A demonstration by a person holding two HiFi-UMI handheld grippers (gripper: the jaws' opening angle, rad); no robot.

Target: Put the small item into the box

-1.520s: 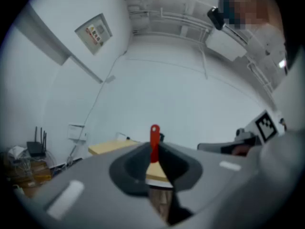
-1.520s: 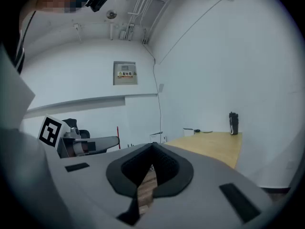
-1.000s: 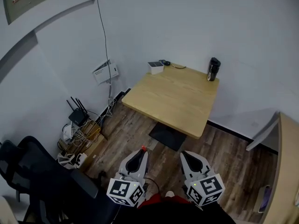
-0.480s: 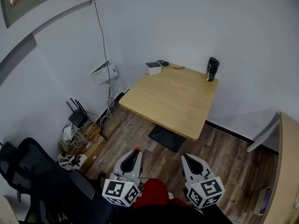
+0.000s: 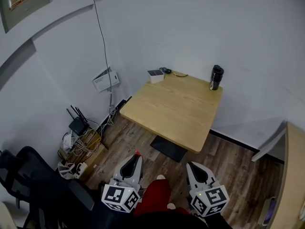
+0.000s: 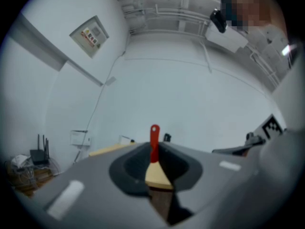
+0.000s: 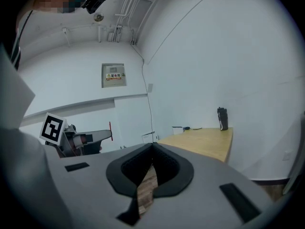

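While between left tongs (image 6: 153,152), red-handled scraper (image 6: 154,138).

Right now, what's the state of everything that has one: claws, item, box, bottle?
left claw: shut on the red-handled item, short of the table.
red-handled item: clamped, handle poking out past the tips.
right claw: shut, nothing between the jaws.
white box: on the table's far left corner; open or lidded, can't tell.
black bottle: upright, at the table's far right corner.

Head view: high, steeply down, distant. Gripper views: low, forward; all share table (image 5: 176,109).
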